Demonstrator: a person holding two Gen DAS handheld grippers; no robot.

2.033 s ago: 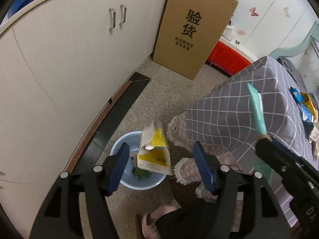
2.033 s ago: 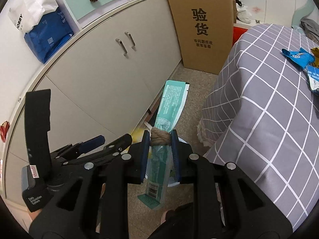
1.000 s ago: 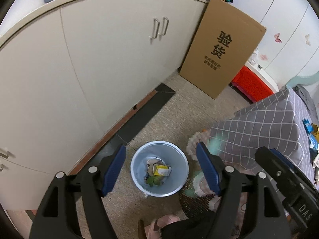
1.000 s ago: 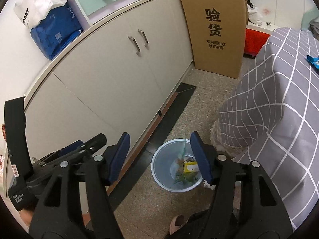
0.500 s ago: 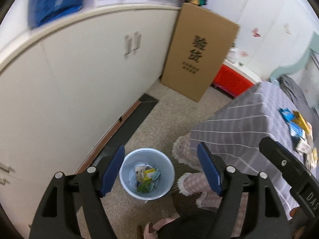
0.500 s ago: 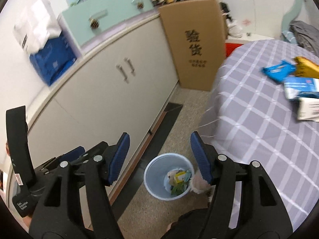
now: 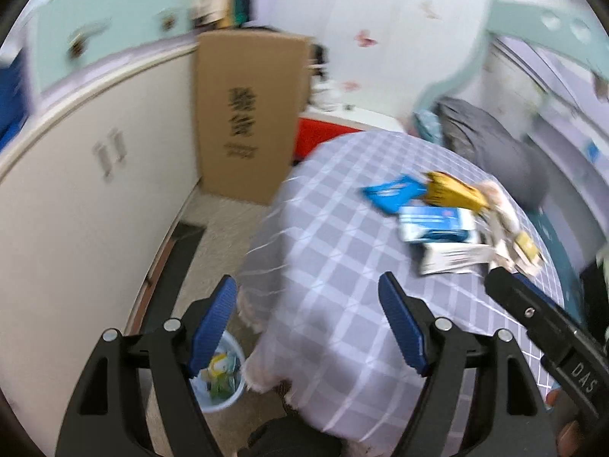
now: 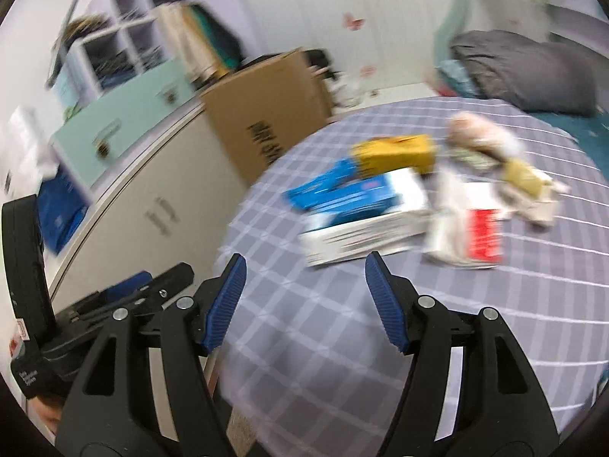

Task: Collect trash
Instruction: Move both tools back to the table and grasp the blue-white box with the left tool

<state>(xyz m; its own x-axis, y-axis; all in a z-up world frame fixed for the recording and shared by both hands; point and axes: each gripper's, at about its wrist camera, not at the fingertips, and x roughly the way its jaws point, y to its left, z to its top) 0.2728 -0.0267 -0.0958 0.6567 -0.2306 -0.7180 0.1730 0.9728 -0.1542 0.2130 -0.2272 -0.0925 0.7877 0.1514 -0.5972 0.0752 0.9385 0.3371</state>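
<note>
Both wrappers just went in the bin (image 7: 220,377) down by the table; left gripper (image 7: 306,327) and right gripper (image 8: 302,301) now gape empty, swinging back over the trash pile (image 8: 384,205) on the table (image 8: 342,327) for more.

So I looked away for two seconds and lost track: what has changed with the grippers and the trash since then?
The right gripper let go of the green packet it was clamping; its jaws are now open and empty. The yellow wrapper dropped into the blue bin. Both the left gripper and the right one swung from the bin toward the table. The trash pile there stayed put, and the left gripper stayed open.
</note>
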